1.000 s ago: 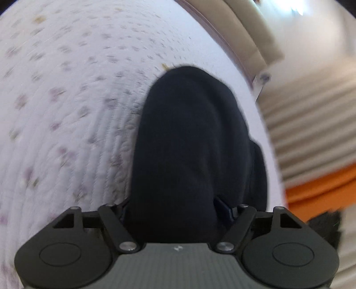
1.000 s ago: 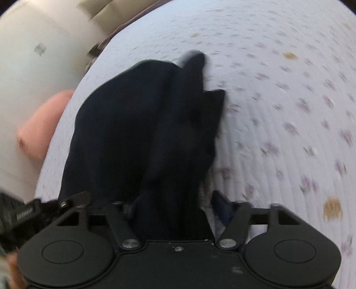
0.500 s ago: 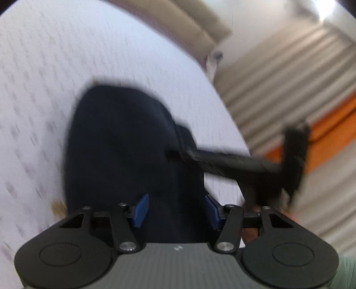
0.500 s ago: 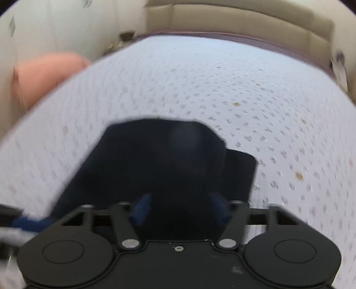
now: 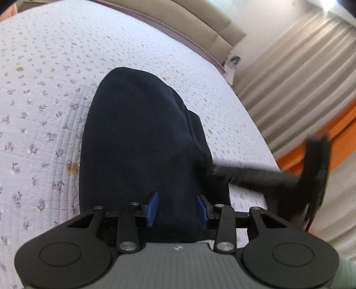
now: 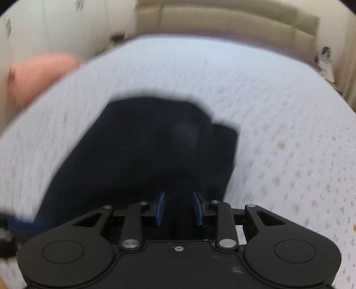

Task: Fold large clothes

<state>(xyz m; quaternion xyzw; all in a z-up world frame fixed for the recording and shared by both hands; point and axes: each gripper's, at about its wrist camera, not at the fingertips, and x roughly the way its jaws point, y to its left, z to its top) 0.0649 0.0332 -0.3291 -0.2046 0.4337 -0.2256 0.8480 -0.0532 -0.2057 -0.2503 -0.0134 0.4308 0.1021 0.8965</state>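
A dark navy garment [image 5: 138,137] lies folded into a long, rounded slab on a bed [image 5: 44,93], filling the middle of both views; its near end runs up into both tools. The cloth looks soft, matte and thick, with a second layer showing as a step along its right edge. The bed cover is pale lilac quilting with stitched ridges, a scatter of small purple flower sprigs and a few brownish spots, one just beside the garment's left edge.

The left tongs [image 5: 177,209], blue-padded, have just been closing and are clamped on the garment's near end, which fills the gap from pad to pad. The right tongs [image 6: 179,209] drew in and have just eased a touch apart; dark cloth sits between their blue pads and they appear to grip it, though that view is smeared by motion. In the left view the right tool's black body crosses the lower right as a blurred bar reaching to the garment's right edge.

A beige padded headboard [image 6: 222,20] in squared panels runs along the top of the frame. Pleated pale curtains [image 5: 296,73] fill the upper right of the left view, with an orange band [image 5: 333,133] below them. A salmon-pink cushion [image 6: 37,77], rounded and blurred, sits at the upper left of the right view, off the bed's edge. A small item by the headboard's right corner is too small to tell
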